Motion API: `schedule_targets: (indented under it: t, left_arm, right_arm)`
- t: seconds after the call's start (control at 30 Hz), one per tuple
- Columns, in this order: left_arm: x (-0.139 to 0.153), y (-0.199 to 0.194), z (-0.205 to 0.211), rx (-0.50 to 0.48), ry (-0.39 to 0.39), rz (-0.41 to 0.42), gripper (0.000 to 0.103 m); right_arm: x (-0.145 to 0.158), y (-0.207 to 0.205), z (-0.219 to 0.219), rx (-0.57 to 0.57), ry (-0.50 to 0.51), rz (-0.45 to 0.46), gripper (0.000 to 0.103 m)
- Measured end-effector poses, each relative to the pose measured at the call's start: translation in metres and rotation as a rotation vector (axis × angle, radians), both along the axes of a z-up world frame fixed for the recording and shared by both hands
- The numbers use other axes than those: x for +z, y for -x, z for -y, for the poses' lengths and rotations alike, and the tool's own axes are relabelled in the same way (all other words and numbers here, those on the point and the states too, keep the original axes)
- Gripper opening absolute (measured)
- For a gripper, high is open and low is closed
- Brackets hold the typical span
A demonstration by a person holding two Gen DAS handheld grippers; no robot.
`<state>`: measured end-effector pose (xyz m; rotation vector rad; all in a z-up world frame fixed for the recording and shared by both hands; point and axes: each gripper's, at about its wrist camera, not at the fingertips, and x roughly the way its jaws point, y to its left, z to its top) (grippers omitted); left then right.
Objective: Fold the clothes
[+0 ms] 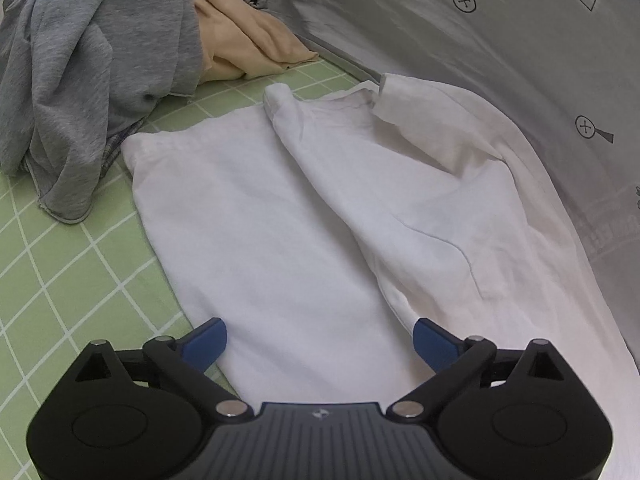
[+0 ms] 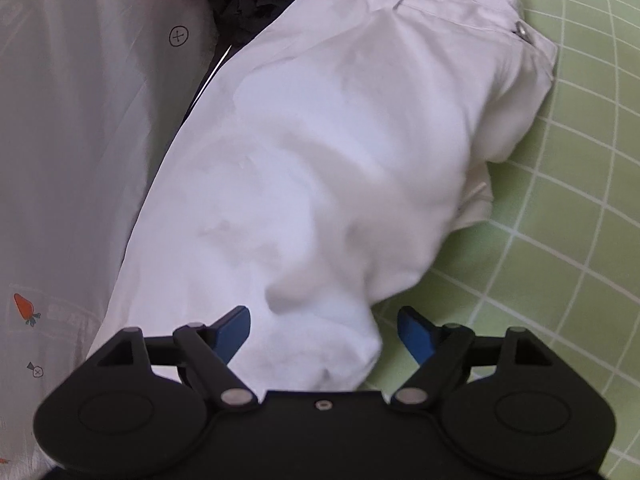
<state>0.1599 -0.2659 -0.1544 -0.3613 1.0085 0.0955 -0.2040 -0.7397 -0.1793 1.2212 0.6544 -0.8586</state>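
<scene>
White trousers (image 1: 304,216) lie between open jaws.

Soft, even light fills both views, leaving only faint shadows in the folds of the white garment (image 1: 280,220) and under the grey clothing pile (image 1: 92,80). In the right wrist view the white cloth is nearly washed out and slightly blurred. Fisheye distortion curves the grid lines of the green sheet (image 2: 580,200), and the corners darken to black.
</scene>
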Motion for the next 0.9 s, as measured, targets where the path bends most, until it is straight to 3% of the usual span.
schedule_targets:
  t: [0.27, 0.4, 0.43, 0.47, 0.5, 0.53, 0.57, 0.6, 0.77, 0.9]
  left_arm:
    - [-0.002, -0.011, -0.001, 0.015, -0.032, 0.013, 0.102]
    - [0.001, -0.012, -0.002, 0.033, -0.075, 0.013, 0.100]
    - [0.002, -0.012, -0.003, 0.038, -0.085, 0.013, 0.093]
    - [0.002, -0.012, -0.003, 0.042, -0.096, 0.014, 0.085]
    - [0.003, -0.012, -0.003, 0.047, -0.107, 0.014, 0.061]
    - [0.004, -0.012, -0.005, 0.054, -0.149, 0.007, 0.035]
    - [0.004, -0.010, -0.009, 0.071, -0.168, -0.002, 0.022]
    - [0.003, -0.008, -0.016, 0.091, -0.160, -0.007, 0.006]
    - [-0.003, 0.008, -0.065, 0.207, 0.108, 0.005, 0.000]
    - [0.005, 0.024, -0.073, 0.204, 0.125, 0.011, 0.000]
  right_arm:
    - [0.002, -0.032, -0.008, 0.055, 0.072, -0.062, 0.100]
    - [0.004, -0.043, -0.013, 0.082, 0.101, -0.101, 0.101]
    - [0.005, -0.047, -0.014, 0.095, 0.114, -0.120, 0.097]
    - [0.007, -0.051, -0.017, 0.109, 0.133, -0.156, 0.084]
    - [0.010, -0.057, -0.020, 0.128, 0.162, -0.209, 0.071]
    - [0.012, -0.057, -0.022, 0.155, 0.185, -0.227, 0.030]
    - [0.014, -0.058, -0.024, 0.183, 0.208, -0.245, 0.016]
    - [0.015, -0.059, -0.026, 0.208, 0.228, -0.259, 0.015]
    - [0.013, -0.035, -0.022, 0.205, 0.179, -0.166, 0.007]
    - [0.023, -0.022, -0.028, 0.202, 0.175, -0.137, 0.006]
